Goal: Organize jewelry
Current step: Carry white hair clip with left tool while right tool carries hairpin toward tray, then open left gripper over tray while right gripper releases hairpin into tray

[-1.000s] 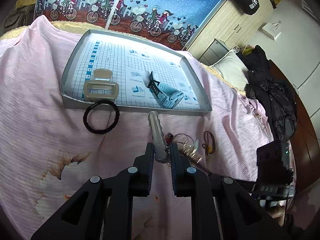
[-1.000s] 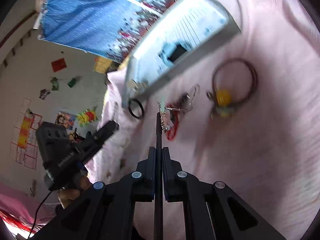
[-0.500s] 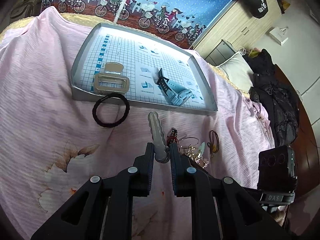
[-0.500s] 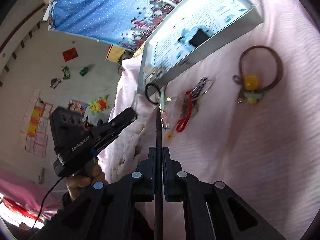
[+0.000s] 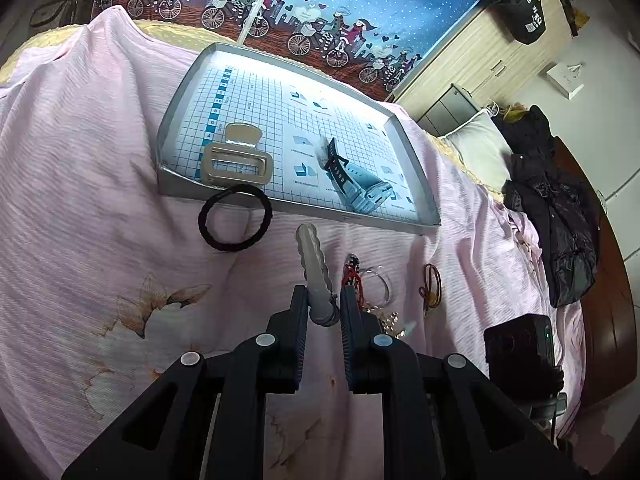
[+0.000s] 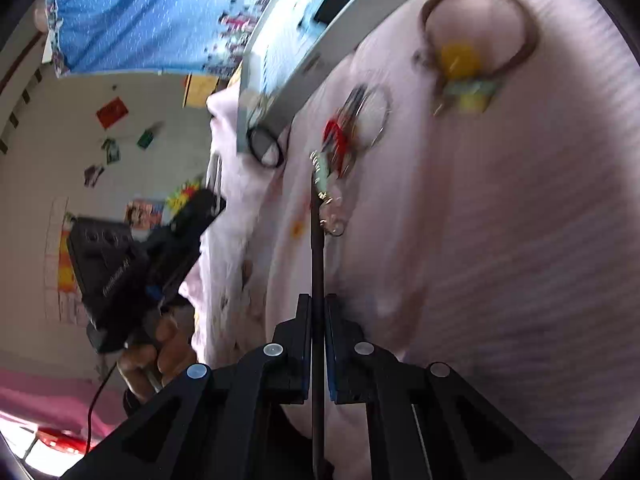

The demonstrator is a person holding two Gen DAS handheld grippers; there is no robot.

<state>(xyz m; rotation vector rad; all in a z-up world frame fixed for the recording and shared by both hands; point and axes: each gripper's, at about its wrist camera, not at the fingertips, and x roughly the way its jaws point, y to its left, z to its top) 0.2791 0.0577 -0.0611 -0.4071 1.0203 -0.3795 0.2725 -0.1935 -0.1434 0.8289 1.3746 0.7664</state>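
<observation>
Clamped in my left gripper (image 5: 324, 300) is a pale grey wavy hair clip (image 5: 314, 264), its free end pointing at the near edge of the tray (image 5: 416, 168). My right gripper (image 6: 317, 312) has its jaws pressed together on a thin black rod (image 6: 317, 248), whose tip sits among a blurred cluster of small trinkets (image 6: 328, 200) on the pink bedspread (image 5: 80, 160).

On the tray's gridded floor lie 2 things: a beige rectangular claw clip (image 5: 236, 160) at the near left corner and a light blue watch (image 5: 356, 182) toward the near right corner. A black hair tie (image 5: 235, 222) rests on the bedspread touching the tray's near wall. Right of my left fingers lie a red cord with a clear ring (image 5: 366, 280) and a brown hair tie (image 5: 432, 288) with a yellow bead.
</observation>
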